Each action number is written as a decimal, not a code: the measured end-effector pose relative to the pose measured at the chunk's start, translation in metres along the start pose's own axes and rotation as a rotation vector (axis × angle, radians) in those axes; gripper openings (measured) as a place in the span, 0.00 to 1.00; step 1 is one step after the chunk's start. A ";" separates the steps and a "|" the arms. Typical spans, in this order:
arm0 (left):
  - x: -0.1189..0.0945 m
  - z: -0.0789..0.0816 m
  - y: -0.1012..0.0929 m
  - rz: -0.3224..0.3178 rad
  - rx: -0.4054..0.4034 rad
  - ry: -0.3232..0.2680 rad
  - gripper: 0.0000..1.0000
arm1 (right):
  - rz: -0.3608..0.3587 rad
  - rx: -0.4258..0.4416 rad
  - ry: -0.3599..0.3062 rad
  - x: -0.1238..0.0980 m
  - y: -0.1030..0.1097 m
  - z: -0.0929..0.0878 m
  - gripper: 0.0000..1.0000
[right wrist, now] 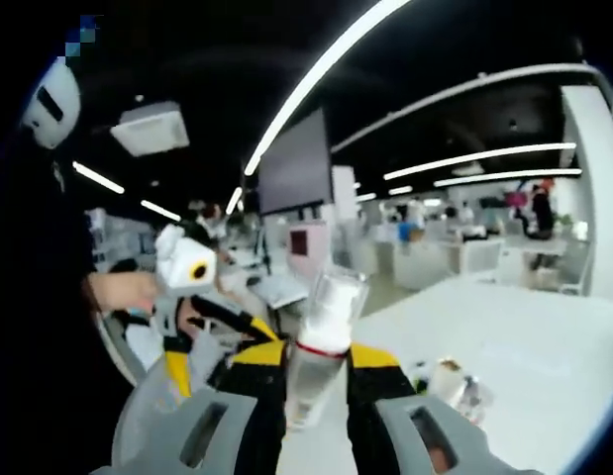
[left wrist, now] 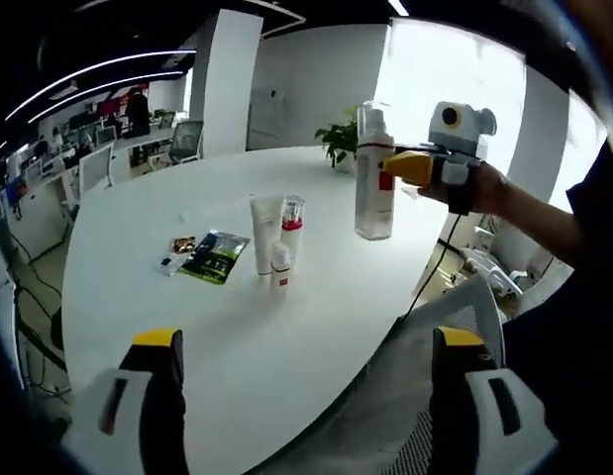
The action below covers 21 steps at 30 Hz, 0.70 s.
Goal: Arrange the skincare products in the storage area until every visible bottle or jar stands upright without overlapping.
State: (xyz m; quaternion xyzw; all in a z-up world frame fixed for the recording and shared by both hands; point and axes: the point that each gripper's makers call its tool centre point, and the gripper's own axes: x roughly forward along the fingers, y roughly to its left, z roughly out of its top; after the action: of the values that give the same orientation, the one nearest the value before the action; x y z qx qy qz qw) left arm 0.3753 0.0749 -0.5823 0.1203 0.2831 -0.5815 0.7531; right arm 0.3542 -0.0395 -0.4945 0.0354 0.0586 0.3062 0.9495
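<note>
Right gripper (right wrist: 316, 396) clamps clear bottle (left wrist: 374, 173) aloft above table (left wrist: 237, 336).

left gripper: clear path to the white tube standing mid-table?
Probably yes. The left gripper is open with bare table between it and the white tube. The small bottle stands just in front, so approach from the side.

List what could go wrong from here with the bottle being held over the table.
1. The right gripper holds the tall bottle in the air by its side; it may slip or tilt when set down.
2. The white tube and two small bottles stand close together; landing near them could topple them.
3. The sachets lie flat nearby; a bottle set on them would overlap.
</note>
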 end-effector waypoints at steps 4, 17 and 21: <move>-0.007 0.003 0.005 0.023 -0.029 -0.034 0.99 | 0.024 -0.022 0.019 -0.002 0.003 -0.006 0.15; -0.008 -0.019 0.004 0.023 -0.065 0.003 0.99 | -0.005 -0.019 0.037 -0.011 -0.016 -0.032 0.15; -0.009 -0.023 0.004 0.026 -0.087 0.011 0.99 | -0.009 -0.024 0.046 -0.011 -0.023 -0.040 0.15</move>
State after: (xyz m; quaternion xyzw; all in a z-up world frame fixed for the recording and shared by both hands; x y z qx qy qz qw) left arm 0.3713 0.0953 -0.5970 0.0943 0.3105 -0.5582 0.7637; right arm 0.3535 -0.0634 -0.5355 0.0165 0.0767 0.3035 0.9496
